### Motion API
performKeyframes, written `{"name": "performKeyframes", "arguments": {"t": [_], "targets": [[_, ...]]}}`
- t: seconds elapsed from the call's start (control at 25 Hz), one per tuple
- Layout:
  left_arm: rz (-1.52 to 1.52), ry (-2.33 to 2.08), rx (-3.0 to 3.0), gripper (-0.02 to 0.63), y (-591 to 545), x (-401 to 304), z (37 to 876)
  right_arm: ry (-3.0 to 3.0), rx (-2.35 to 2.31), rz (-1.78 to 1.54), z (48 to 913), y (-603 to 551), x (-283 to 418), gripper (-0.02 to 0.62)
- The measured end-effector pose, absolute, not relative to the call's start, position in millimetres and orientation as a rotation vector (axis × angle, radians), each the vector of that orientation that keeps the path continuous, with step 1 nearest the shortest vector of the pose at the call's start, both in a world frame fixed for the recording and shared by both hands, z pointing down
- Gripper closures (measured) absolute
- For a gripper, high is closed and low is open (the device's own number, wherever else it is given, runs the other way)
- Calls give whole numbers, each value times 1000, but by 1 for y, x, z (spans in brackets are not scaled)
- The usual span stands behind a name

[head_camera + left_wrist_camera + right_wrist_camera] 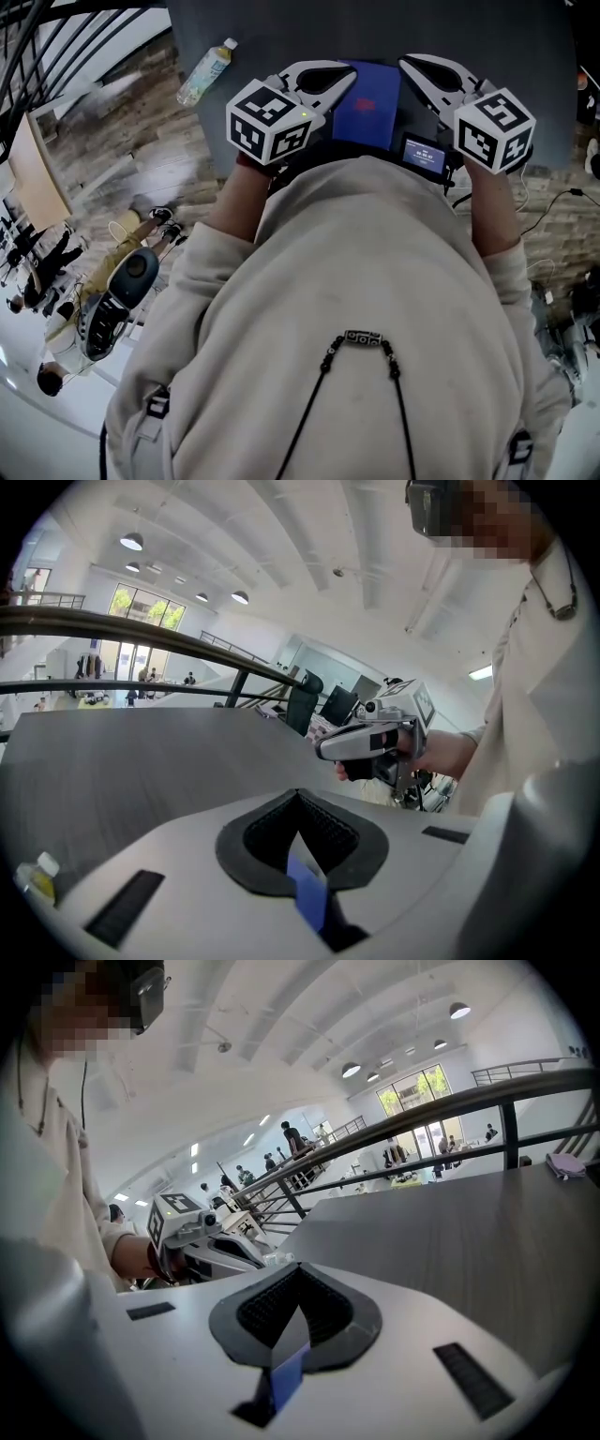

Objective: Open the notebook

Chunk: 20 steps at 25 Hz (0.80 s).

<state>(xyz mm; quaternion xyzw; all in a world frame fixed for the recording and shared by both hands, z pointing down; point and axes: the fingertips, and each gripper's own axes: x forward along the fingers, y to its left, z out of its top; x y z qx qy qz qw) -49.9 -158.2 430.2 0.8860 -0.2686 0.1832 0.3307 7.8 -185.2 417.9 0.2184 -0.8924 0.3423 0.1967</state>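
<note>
1. The notebook [373, 105] lay flat and shut, blue cover up, on the dark grey worktop [525, 84]. It was straight ahead of the person and between the two tools.
2. The left tool [350, 82] was held just left of the notebook, its tips pointing far and right at the cover's left edge. No view showed whether it touched the cover.
3. In the left gripper view, that tool's jaws met at the tips, narrow, with nothing gripped between them. A strip of blue showed through the slot behind the tips.
4. The right tool [406, 66] was held just right of the notebook, its tips pointing far and left near the far right corner.
5. In the right gripper view, its jaws were also pressed together at the tips and held nothing. The same strip of blue showed through the slot.
6. A bottle [206, 72] was at the worktop's left edge, well apart from the notebook.
7. A small lit screen [425, 153] sat near the notebook's near right corner, just beside the right tool's marker cube.
</note>
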Motion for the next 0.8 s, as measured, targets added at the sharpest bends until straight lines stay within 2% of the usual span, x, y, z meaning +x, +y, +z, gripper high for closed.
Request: {"name": "performKeyframes", "arguments": {"t": [0.8], "targets": [[626,-606,2223,600,-144,-43,500,-2328,626,1128,508,-179,23,577]]}}
